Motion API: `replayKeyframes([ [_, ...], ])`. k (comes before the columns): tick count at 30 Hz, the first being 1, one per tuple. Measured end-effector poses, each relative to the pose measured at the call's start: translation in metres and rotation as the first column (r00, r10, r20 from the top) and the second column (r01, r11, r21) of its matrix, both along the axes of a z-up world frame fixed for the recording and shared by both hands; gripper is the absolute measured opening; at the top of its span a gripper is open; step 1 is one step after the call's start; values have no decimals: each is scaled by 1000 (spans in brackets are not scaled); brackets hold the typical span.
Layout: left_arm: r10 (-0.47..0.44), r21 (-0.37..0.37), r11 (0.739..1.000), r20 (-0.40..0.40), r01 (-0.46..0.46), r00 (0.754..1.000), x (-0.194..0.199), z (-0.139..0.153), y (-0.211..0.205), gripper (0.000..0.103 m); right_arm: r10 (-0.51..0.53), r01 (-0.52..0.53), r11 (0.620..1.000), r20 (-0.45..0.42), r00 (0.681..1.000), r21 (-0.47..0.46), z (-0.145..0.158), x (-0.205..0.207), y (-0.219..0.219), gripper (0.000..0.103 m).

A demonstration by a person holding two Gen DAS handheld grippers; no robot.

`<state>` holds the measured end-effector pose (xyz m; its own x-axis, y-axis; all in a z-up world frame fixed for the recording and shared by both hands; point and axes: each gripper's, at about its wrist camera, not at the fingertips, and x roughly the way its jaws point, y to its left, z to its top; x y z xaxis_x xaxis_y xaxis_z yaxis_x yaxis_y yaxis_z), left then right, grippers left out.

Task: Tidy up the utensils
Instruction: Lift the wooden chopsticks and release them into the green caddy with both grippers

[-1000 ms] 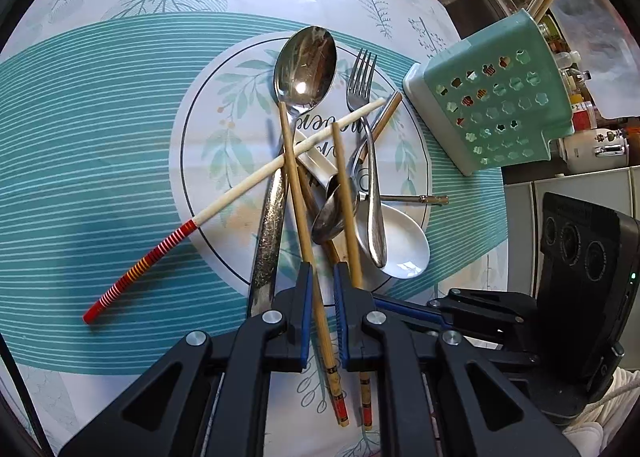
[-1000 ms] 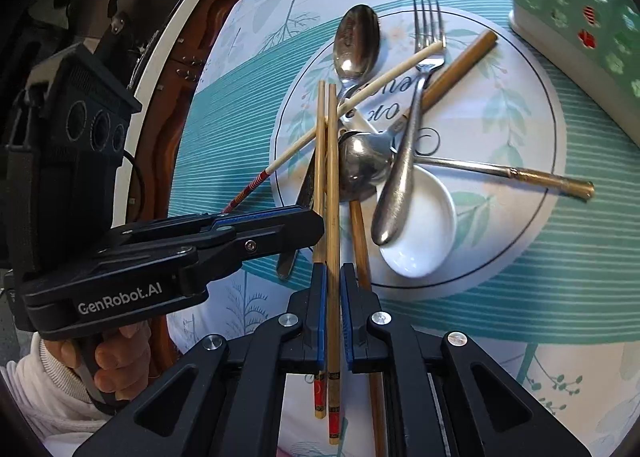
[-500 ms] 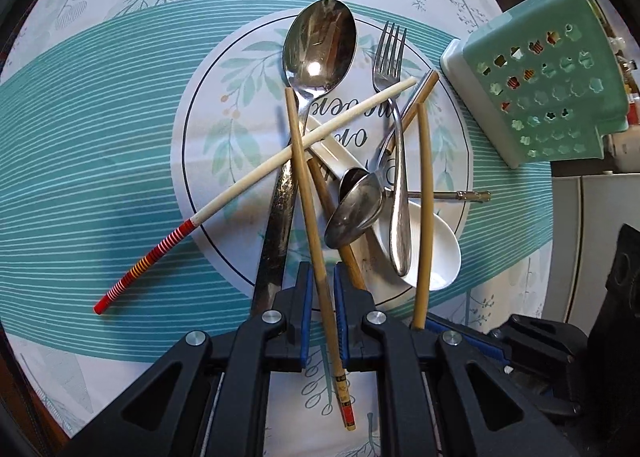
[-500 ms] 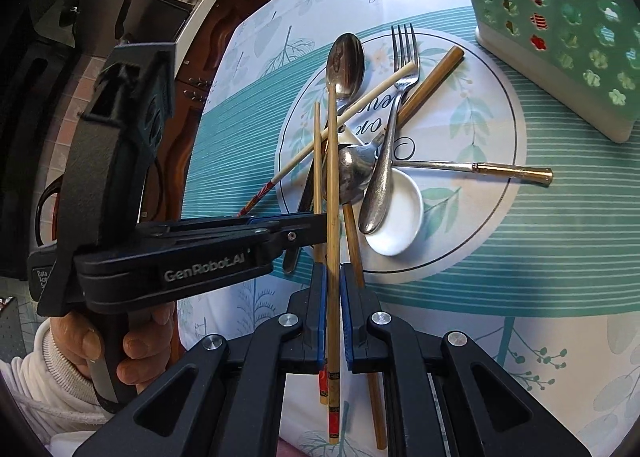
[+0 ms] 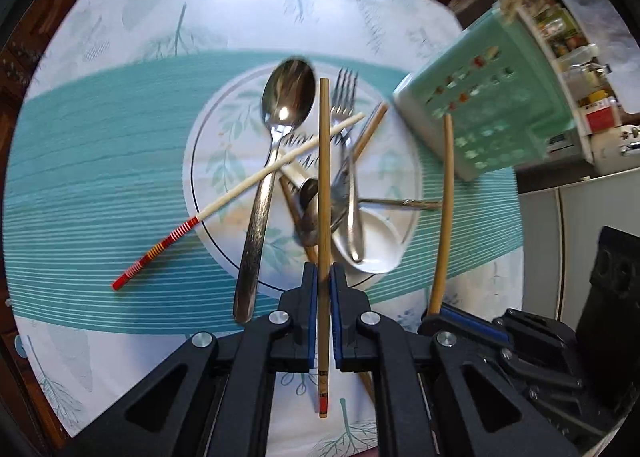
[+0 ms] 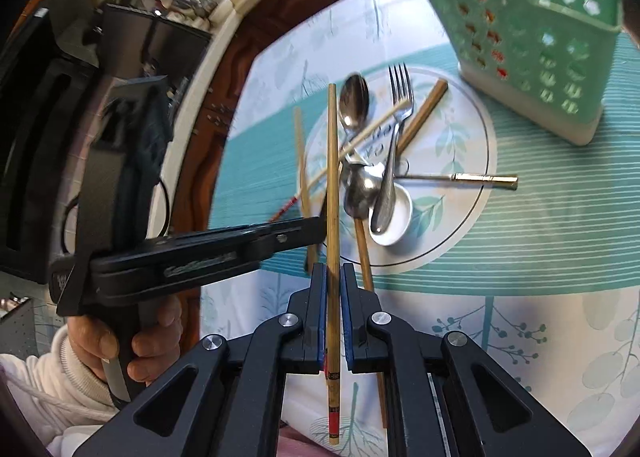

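Left gripper point(image 5: 324, 285) pinches bamboo chopstick point(image 5: 324, 177) between blue pads, stick upright along fingers, lifted above pile. Right gripper point(image 6: 333, 289) clamps second bamboo chopstick point(image 6: 332, 177) same way — also raised off mat. Remaining utensils heaped on round placemat point(image 5: 224, 145): large spoon point(image 5: 280, 129), fork point(image 5: 346, 97), white chopstick with red end point(image 5: 240, 189), white ceramic spoon point(image 5: 376, 241). Green perforated caddy point(image 5: 492, 97) stands just beside mat, far right.

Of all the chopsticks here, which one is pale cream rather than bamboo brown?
The cream chopstick with the red-striped end, lying slantwise across the big steel spoon. The bamboo chopsticks are plain tan; each tongs grips one.
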<state>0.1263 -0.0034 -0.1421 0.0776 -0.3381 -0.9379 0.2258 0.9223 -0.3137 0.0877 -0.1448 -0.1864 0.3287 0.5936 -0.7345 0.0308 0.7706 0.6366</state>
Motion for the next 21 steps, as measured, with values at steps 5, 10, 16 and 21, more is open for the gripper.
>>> replayKeyframes([
  [5, -16, -33, 999, 153, 22, 988, -9, 54, -10, 3, -56, 55, 998, 103, 993, 11, 35, -10, -21, 7],
  [10, -36, -60, 996, 335, 59, 941, -6, 118, -27, 3, -134, 140, 990, 265, 955, -2, 93, -8, -54, 7],
  [16, -37, -102, 989, 510, 104, 859, 30, 187, -59, 3, -214, 266, 963, 454, 865, -51, 163, 9, -92, 6],
  [21, 3, -145, 984, 598, 104, 802, 64, 222, -90, 4, -259, 382, 919, 581, 772, -99, 203, 25, -119, 6],
])
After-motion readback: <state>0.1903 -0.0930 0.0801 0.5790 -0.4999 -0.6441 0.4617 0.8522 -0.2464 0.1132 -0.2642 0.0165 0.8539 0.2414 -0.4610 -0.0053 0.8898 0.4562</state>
